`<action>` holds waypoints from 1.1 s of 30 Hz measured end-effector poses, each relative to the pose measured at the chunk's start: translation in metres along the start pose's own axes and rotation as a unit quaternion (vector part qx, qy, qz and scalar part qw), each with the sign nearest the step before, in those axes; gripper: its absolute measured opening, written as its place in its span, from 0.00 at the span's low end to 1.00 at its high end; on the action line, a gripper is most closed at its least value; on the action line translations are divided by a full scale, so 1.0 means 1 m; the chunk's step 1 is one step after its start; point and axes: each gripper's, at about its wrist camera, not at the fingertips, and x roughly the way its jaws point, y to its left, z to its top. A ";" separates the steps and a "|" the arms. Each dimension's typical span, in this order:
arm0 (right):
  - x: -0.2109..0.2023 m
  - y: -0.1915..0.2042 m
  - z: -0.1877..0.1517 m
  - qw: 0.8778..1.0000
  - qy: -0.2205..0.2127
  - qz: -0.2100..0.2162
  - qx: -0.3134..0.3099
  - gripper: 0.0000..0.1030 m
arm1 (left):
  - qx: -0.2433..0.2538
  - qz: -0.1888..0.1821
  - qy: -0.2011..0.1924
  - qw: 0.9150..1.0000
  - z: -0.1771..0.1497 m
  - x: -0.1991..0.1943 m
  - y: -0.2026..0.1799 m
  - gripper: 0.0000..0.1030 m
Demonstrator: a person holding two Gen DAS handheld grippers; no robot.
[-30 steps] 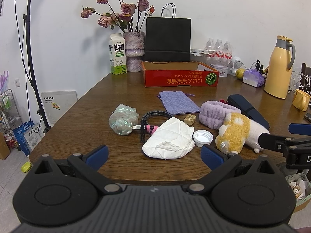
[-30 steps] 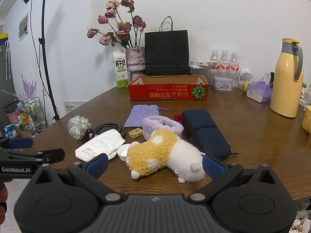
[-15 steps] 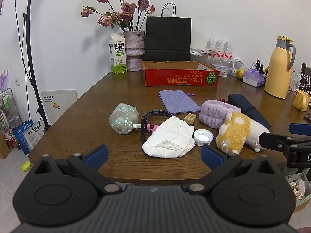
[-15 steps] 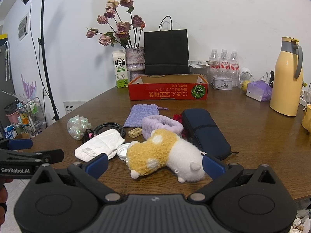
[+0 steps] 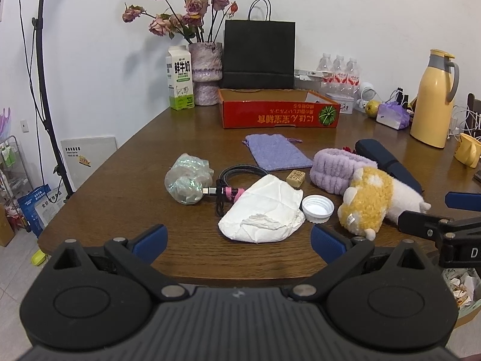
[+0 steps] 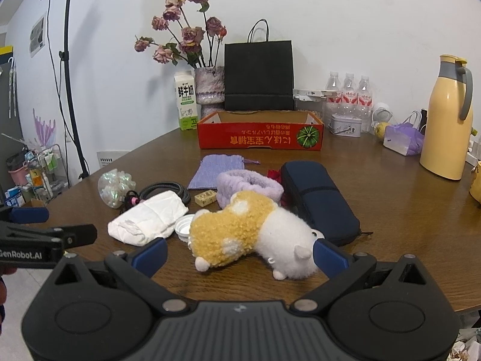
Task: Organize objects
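Note:
Loose items lie on the brown table: a yellow-and-white plush toy point(image 6: 249, 231) point(image 5: 372, 201), a white crumpled cloth point(image 5: 264, 213) point(image 6: 148, 218), a white bottle cap point(image 5: 317, 207), a purple headband point(image 5: 339, 170), a dark blue case point(image 6: 318, 201), a lilac pouch point(image 5: 276, 152), a coiled black cable point(image 5: 240, 174), a small wooden block point(image 5: 295, 178) and an iridescent ball of wrap point(image 5: 188, 182). An open red cardboard box point(image 5: 279, 112) point(image 6: 260, 134) stands behind them. My left gripper point(image 5: 239, 242) is open and empty before the cloth. My right gripper point(image 6: 240, 254) is open and empty, just before the plush toy.
At the back stand a milk carton point(image 5: 179, 82), a vase of dried roses point(image 5: 206, 73), a black paper bag point(image 5: 259, 54), water bottles point(image 6: 348, 90) and a yellow thermos point(image 6: 448, 117). A yellow mug point(image 5: 467, 150) sits at the right edge. A lamp stand point(image 6: 70, 75) rises at left.
Both grippers have barely moved; the right one has crept slightly closer to the plush toy. Nothing on the table has changed.

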 end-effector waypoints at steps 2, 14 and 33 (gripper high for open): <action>0.005 -0.001 -0.002 1.000 0.003 -0.001 -0.002 1.00 | 0.000 0.002 0.002 1.000 -0.001 0.005 0.000 1.00; 0.036 -0.010 -0.008 1.000 0.006 -0.006 -0.021 1.00 | 0.003 0.007 0.018 1.000 -0.001 0.036 -0.001 1.00; 0.094 -0.024 0.020 0.990 0.035 0.112 -0.074 1.00 | 0.010 0.019 0.043 0.999 0.007 0.072 0.002 1.00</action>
